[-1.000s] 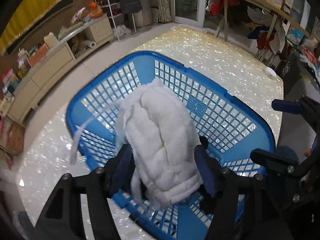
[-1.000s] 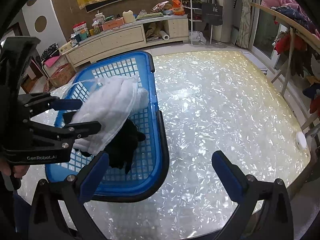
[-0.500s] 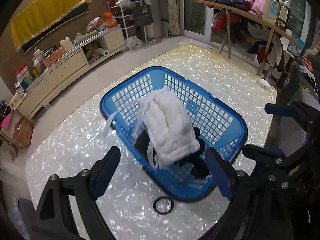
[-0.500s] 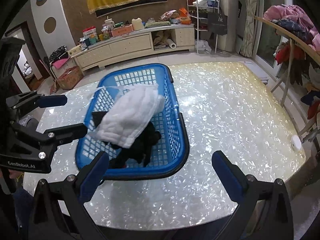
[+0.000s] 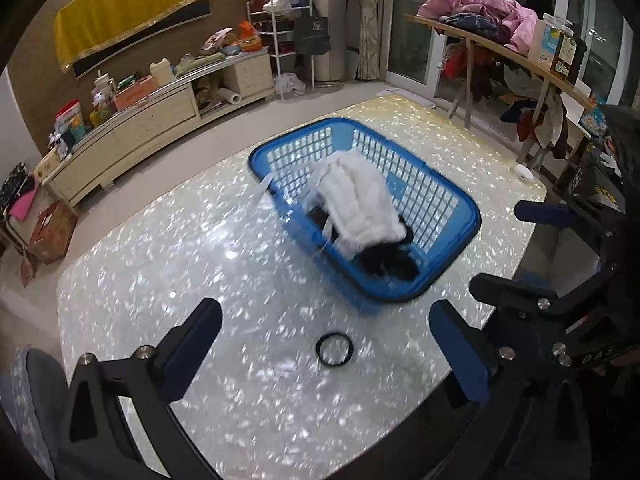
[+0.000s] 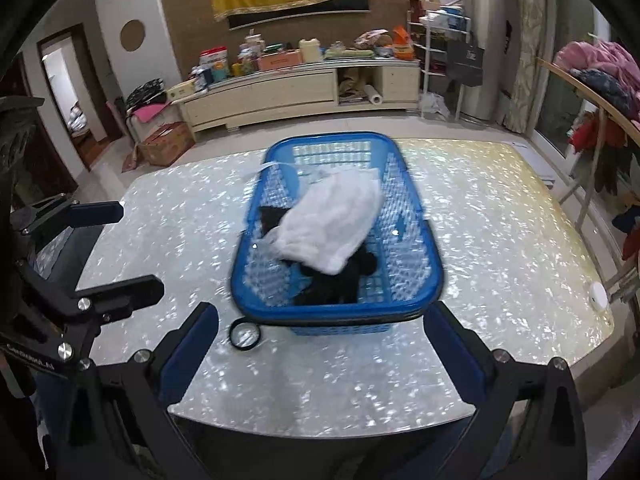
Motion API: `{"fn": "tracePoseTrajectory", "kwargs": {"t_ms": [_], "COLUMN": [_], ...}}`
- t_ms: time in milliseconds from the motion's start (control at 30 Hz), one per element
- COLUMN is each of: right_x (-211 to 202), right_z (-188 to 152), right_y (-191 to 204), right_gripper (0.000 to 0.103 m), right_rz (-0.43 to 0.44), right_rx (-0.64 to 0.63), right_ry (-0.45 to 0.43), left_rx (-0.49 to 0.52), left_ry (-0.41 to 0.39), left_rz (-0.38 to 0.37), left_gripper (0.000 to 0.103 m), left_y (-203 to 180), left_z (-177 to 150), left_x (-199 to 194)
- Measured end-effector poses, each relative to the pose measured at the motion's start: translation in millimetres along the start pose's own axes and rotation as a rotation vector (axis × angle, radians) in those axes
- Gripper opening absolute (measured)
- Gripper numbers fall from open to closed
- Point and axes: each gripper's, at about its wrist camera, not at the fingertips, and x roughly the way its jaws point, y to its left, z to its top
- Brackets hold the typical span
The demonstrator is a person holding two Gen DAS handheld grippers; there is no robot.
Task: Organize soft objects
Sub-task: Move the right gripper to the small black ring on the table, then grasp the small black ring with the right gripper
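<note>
Inside the blue basket, at twelve o'clock from both grippers, the white padded cloth lay draped over a dark garment, evidently dropped there to gather soft things together. The left gripper had just been opening, its jaws wide and empty. The right gripper hung equally wide and empty over the surface, near a black ring.

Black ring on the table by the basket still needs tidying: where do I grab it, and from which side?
Pinch one side of the black ring across its thin band, one finger inside the hole and one outside, coming straight down. It lies flat on the table, so a side approach likely finds no edge. Its basket-facing side sits close to the blue basket; take the nearer side.
</note>
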Motion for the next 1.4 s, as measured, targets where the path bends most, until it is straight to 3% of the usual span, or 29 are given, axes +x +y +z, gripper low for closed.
{"fn": "tracePoseTrajectory", "kwargs": {"t_ms": [200, 467, 600, 733, 867, 1033, 1100, 1267, 1400], "right_x": [18.9, 56.4, 73.4, 94.3, 117.6, 141.1, 152.0, 168.5, 180.3], "right_z": [-8.9, -23.5, -27.0, -31.7, -34.6, -38.4, -37.7, -38.2, -37.7], "right_y": [33.6, 68.3, 85.4, 97.0, 101.0, 108.5, 107.0, 105.8, 108.7], "right_gripper": [0.103, 0.103, 0.095, 0.094, 0.079, 0.079, 0.071, 0.065, 0.047], "right_rz": [0.057, 0.138, 0.155, 0.183, 0.197, 0.207, 0.212, 0.221, 0.222], "right_rx": [-0.053, -0.095, -0.137, -0.165, -0.172, -0.17, -0.162, -0.154, -0.155], "right_ry": [0.045, 0.137, 0.184, 0.243, 0.299, 0.346, 0.367, 0.404, 0.424], "left_rx": [-0.028, -0.121, -0.167, -0.195, -0.225, -0.232, -0.243, -0.254, -0.252], "left_ry": [0.026, 0.087, 0.125, 0.152, 0.172, 0.206, 0.215, 0.223, 0.236], "left_rz": [0.06, 0.106, 0.118, 0.134, 0.124, 0.163, 0.153, 0.122, 0.113], "left_gripper": [0.103, 0.103, 0.103, 0.103, 0.103, 0.103, 0.103, 0.103, 0.103], "left_y": [22.5, 54.0, 69.6, 80.7, 90.1, 97.8, 100.1, 105.6, 108.2], "left_z": [-40.9, -96.6, -117.0, -130.1, -136.5, -140.2, -140.6, -140.8, -140.1], "left_x": [-16.6, -10.8, -2.3, 7.6, 20.8, 47.1, 57.3, 76.6, 88.1]}}
